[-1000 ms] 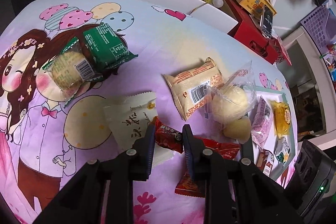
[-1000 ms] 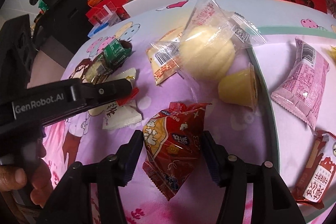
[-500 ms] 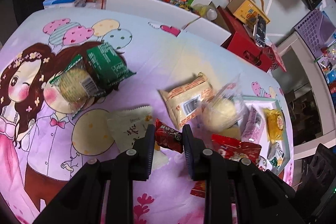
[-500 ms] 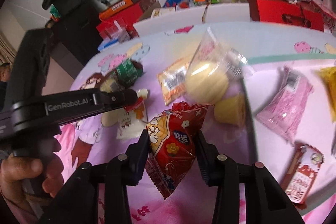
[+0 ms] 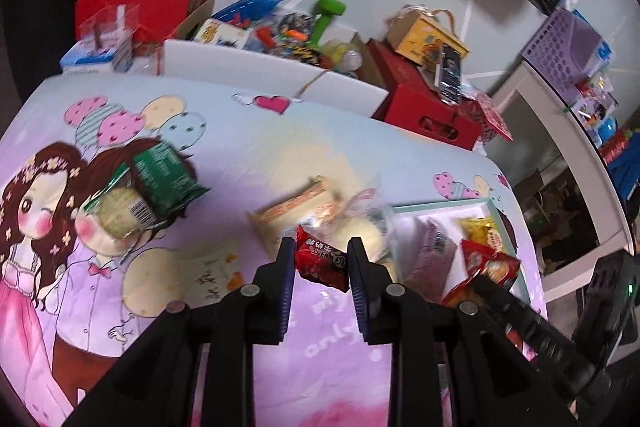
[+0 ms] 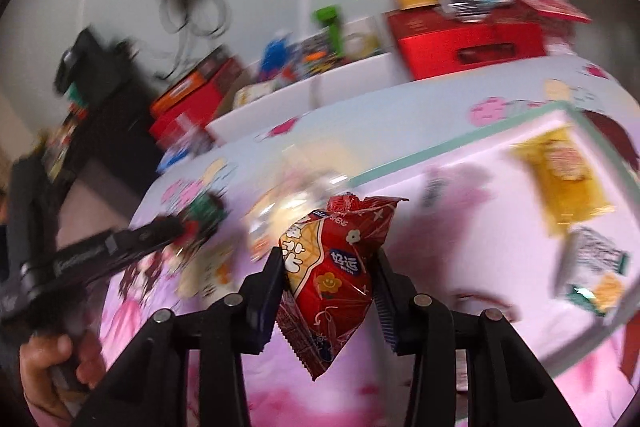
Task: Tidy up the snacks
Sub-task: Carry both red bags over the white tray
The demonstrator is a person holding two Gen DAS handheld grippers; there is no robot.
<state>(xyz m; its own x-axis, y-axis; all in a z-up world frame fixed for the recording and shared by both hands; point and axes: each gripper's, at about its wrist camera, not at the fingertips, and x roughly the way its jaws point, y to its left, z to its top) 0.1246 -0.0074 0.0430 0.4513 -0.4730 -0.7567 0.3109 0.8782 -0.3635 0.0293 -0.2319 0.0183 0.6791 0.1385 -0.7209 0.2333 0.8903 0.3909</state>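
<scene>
My left gripper (image 5: 320,259) is shut on a small red snack packet (image 5: 320,261) and holds it above the cartoon tablecloth (image 5: 248,147). My right gripper (image 6: 330,267) is shut on a larger red snack bag (image 6: 332,279), lifted over the table; the bag also shows in the left wrist view (image 5: 490,269). A teal-edged tray (image 5: 440,207) on the right holds a pink packet (image 5: 430,255) and a yellow packet (image 6: 562,179). On the cloth lie a green packet (image 5: 164,179), a round cake in clear wrap (image 5: 120,215), a cream packet (image 5: 212,273), an orange-striped packet (image 5: 296,211) and a wrapped bun (image 5: 360,231).
Behind the table stand red boxes (image 5: 424,107), a white bin of toys (image 5: 276,39), a yellow box (image 5: 424,31) and a purple basket (image 5: 560,43). The right wrist view is blurred by motion; the left gripper (image 6: 120,247) and the hand (image 6: 60,367) holding it show at its left.
Both grippers have risen off the table with their packets. The right gripper closed on the red bag and swung right toward the tray.
</scene>
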